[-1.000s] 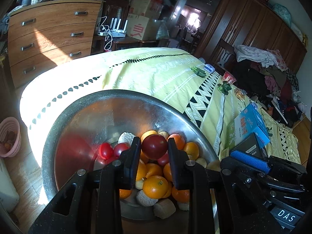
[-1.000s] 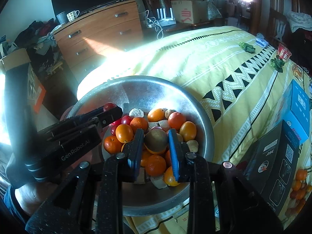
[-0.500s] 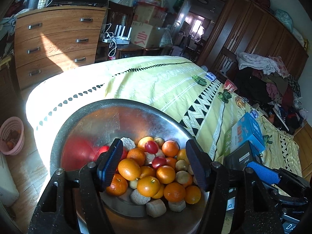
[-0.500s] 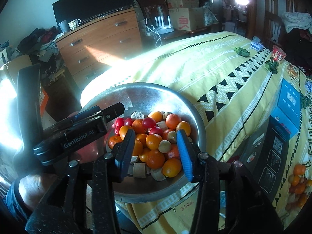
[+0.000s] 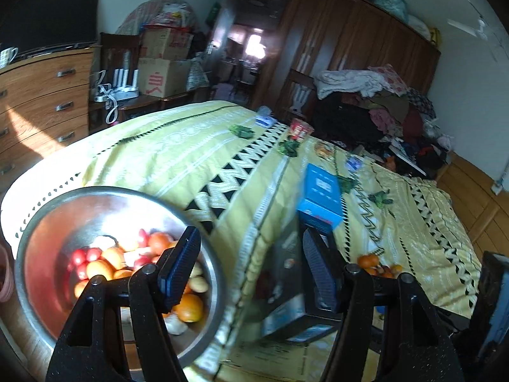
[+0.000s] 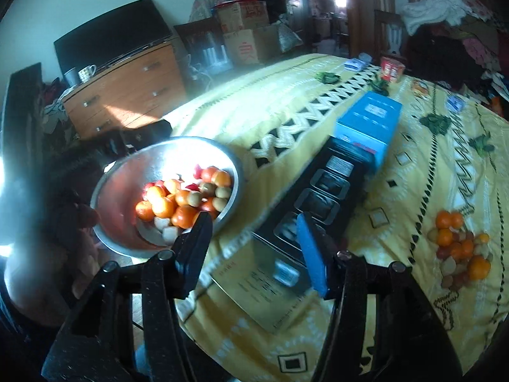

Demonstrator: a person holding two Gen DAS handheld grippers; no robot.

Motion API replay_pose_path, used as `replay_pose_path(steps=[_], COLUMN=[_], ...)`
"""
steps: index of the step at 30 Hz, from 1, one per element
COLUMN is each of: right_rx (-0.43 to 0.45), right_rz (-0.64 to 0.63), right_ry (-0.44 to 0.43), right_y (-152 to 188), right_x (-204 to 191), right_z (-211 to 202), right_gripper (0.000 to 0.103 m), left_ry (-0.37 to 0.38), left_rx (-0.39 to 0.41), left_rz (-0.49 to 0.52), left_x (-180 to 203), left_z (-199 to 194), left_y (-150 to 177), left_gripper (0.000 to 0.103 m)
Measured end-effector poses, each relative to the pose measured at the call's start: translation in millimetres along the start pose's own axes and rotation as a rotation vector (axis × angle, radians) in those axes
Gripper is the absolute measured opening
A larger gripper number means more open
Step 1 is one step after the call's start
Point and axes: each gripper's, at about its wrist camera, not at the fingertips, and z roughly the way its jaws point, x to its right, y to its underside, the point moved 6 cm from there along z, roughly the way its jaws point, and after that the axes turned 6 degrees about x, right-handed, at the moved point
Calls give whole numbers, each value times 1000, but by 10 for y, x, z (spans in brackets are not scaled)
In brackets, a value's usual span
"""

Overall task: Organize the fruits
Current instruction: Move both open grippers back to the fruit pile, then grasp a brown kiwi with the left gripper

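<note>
Steel bowl (image 5: 44, 222) of fruit (image 6: 181, 200) sits left of both my grippers, left gripper (image 5: 251, 267) and right gripper (image 6: 254, 242), jaws apart and empty, the right's just widened, while loose fruit (image 6: 458, 248) lies farther right on the bed (image 6: 286, 111).

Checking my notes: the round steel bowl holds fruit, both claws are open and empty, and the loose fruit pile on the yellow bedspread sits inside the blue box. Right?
Not quite. The right wrist view shows the loose fruit pile lying directly on the yellow bedspread, well apart from the blue box. The rest holds.
</note>
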Motion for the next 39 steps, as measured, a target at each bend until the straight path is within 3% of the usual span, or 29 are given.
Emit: replay_pose_path(steps=[4,9,14,18,21,24,26,36,39], right_rx=[-48,-80,-88,-82,-76,-75,-73,-53,-50], right_rz=[97,220,335,414,460,500,526,569,568], right_ry=[96,178,221,243,254,264,272,280,277], right_y=[415,895,1223,1409,1552,1687,1772,1867,1852], right_x=[604,1279,1750,2089,2309,2488,2603,2906,2911], right_z=[-164,-422,-584,-662,-727,-775,-819,-892,-870], right_gripper=[58,58,58,58,58,58,58,58,58], left_ry=[137,274,357,421,436,405,391,379,376], left_rx=[-53,-192,-341,-446,-513,-565,-583,-582,-574], left_rz=[86,168,269,327,349,370,375,378,379], left_x=[779,1616,2282,2731,2913,2963,2975,3038,3012], left_z=[166,520,938,1316,1588,1840,1953,2234,2233], left_y=[231,754,1334,1776,2074,2315,2420,2581,2576], left_gripper=[68,68,68,56,46,38,37,37,23])
